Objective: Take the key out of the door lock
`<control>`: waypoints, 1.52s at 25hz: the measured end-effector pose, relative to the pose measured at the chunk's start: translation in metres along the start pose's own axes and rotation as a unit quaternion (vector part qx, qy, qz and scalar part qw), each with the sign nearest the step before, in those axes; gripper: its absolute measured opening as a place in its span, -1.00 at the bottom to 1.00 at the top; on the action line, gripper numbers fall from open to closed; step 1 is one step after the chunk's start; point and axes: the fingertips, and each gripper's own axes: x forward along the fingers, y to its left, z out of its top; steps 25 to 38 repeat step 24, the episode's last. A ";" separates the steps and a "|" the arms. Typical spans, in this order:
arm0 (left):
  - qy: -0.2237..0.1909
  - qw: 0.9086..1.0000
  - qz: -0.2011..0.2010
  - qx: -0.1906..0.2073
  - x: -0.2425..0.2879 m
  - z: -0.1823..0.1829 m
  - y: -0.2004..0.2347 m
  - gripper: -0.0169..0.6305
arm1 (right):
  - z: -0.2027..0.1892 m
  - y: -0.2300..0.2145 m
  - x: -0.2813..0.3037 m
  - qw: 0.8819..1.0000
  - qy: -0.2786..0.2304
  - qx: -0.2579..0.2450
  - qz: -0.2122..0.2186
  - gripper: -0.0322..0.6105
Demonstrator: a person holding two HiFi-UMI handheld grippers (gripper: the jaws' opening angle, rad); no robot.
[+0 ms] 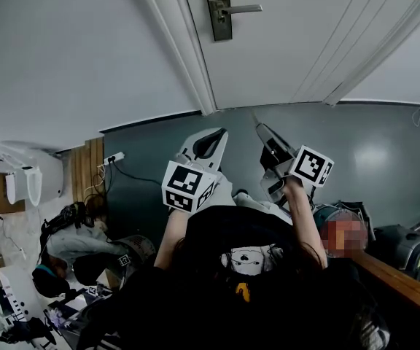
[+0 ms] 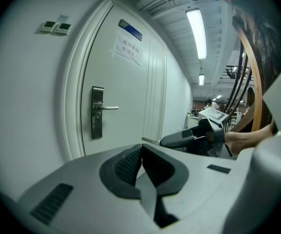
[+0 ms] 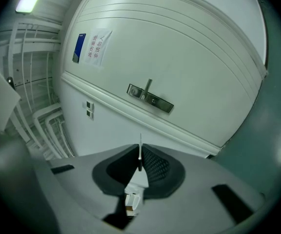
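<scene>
The white door's dark lock plate [image 1: 217, 9] with its lever handle [image 1: 240, 9] is far ahead of both grippers; I cannot make out a key in it. The lock plate [image 3: 150, 97] also shows in the right gripper view. My right gripper [image 3: 139, 165] is shut on a thin metal key [image 3: 140, 147] whose blade sticks out past the pads. From the left gripper view, the right gripper [image 2: 191, 139] points at the door with the key [image 2: 150, 141] at its tip. My left gripper [image 2: 141, 155] is shut with nothing in it, well short of the lock plate [image 2: 97, 112].
A paper notice and blue label [image 2: 129, 43] hang on the door, and wall switches [image 2: 55, 28] sit left of the frame. Bags, cables and boxes [image 1: 64, 246] clutter the floor at left. A wooden bench edge [image 1: 403, 286] runs at lower right.
</scene>
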 end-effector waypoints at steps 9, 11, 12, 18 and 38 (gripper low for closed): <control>-0.003 1.000 0.004 0.006 -0.010 0.001 -0.014 -0.92 | -0.007 0.012 -0.007 1.000 0.011 -0.022 0.014 -0.83; -0.002 1.000 0.004 0.008 -0.012 -0.001 -0.017 -0.92 | -0.008 0.012 -0.009 0.999 0.012 -0.026 0.015 -0.83; -0.001 1.000 0.004 0.009 -0.013 -0.002 -0.020 -0.92 | -0.008 0.013 -0.010 0.999 0.012 -0.029 0.018 -0.83; 0.000 1.000 0.009 0.011 -0.019 -0.004 -0.025 -0.92 | -0.011 0.012 -0.015 0.999 0.013 -0.030 0.014 -0.83; 0.002 1.000 0.006 0.013 -0.014 -0.006 -0.025 -0.92 | -0.008 0.012 -0.010 0.999 0.013 -0.034 0.015 -0.83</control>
